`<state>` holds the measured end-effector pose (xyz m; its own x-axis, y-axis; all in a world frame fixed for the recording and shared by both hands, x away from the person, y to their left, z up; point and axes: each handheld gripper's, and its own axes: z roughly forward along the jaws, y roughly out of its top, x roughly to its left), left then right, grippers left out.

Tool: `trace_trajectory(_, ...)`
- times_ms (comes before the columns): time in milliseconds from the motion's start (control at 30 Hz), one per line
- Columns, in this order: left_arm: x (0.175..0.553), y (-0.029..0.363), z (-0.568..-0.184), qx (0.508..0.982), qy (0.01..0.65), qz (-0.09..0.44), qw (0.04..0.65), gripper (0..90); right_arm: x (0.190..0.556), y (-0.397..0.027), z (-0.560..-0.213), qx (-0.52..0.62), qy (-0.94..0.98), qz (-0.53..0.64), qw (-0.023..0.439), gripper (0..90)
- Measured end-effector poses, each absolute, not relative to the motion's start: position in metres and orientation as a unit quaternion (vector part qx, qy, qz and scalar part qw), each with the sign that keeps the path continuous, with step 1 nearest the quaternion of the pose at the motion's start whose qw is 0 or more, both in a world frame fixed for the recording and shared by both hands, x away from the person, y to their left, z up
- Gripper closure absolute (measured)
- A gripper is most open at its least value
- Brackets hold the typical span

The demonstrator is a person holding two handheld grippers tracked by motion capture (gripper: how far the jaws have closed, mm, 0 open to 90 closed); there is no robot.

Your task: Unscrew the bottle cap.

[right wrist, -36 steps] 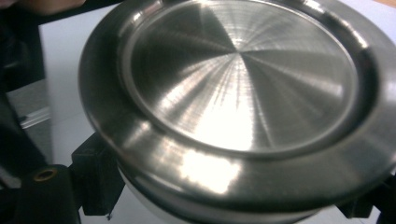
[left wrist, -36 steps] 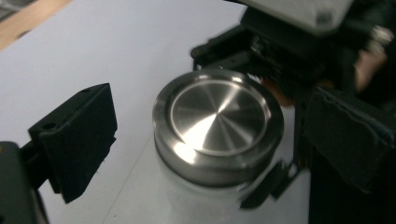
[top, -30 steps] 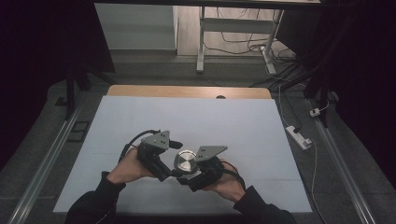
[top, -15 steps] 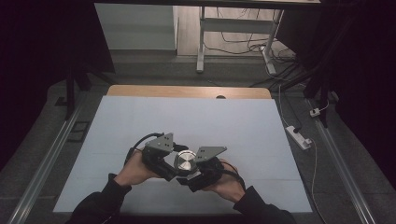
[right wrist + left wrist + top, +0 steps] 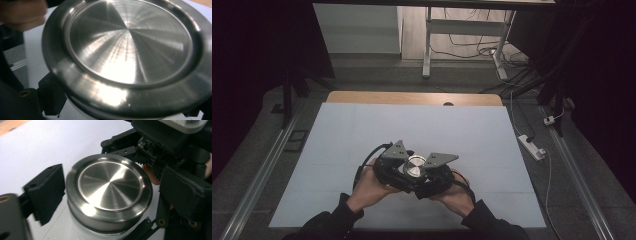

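Since the earlier frame, the left gripper is shifted slightly rightward, jaws just opened and spread beside the steel lid of a white jar, near the table's front; the jar's clamped by the right gripper.

Wearing dark long sleeves down to the wrists. Carrying two black grippers: left gripper and right gripper, each topped by a grey three-cornered plate, trailing black cables. Showing blocky black jaws, brass-coloured screws, toothed gearing.
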<state>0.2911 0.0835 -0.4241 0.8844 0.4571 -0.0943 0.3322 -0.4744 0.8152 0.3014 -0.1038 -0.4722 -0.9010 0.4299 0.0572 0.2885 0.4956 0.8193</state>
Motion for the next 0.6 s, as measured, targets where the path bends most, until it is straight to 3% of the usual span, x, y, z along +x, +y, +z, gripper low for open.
trace_trajectory(167, 0.298, 0.101, -0.422, 0.883, 0.133, 0.021, 0.449, 8.4, 0.297, -0.100, -0.473, 0.162, 0.871, 0.461, 0.044, 14.8)
trace_trajectory(300, 0.298, 0.107, -0.424, 0.894, 0.077, 0.001, 0.441, 14.8, 0.291, -0.095, -0.472, 0.130, 0.877, 0.461, 0.035, 14.8)
trace_trajectory(600, 0.297, 0.100, -0.428, 0.894, 0.111, 0.033, 0.432, 19.3, 0.291, -0.096, -0.473, 0.141, 0.877, 0.457, 0.045, 14.8)
